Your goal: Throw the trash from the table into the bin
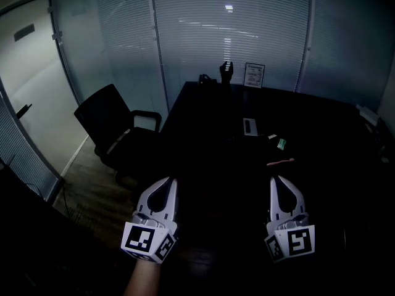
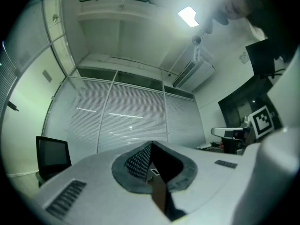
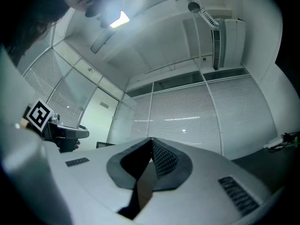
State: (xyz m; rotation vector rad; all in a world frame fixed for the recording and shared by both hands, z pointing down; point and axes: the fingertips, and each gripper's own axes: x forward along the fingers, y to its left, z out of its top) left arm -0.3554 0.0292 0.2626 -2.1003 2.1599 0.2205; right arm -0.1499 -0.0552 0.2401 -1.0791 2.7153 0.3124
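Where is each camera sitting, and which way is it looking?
Head view: on the person's head, looking forward and down at the dark table and chair; left gripper, right gripper and a forearm show.
Left gripper view: on the left gripper, looking along its shut jaws, slightly upward at the blinds wall and ceiling lamp; the right gripper shows at right.
Right gripper view: on the right gripper, along its shut jaws, toward the blinds wall; the left gripper shows at left.
Shared: all three see the blinds wall.
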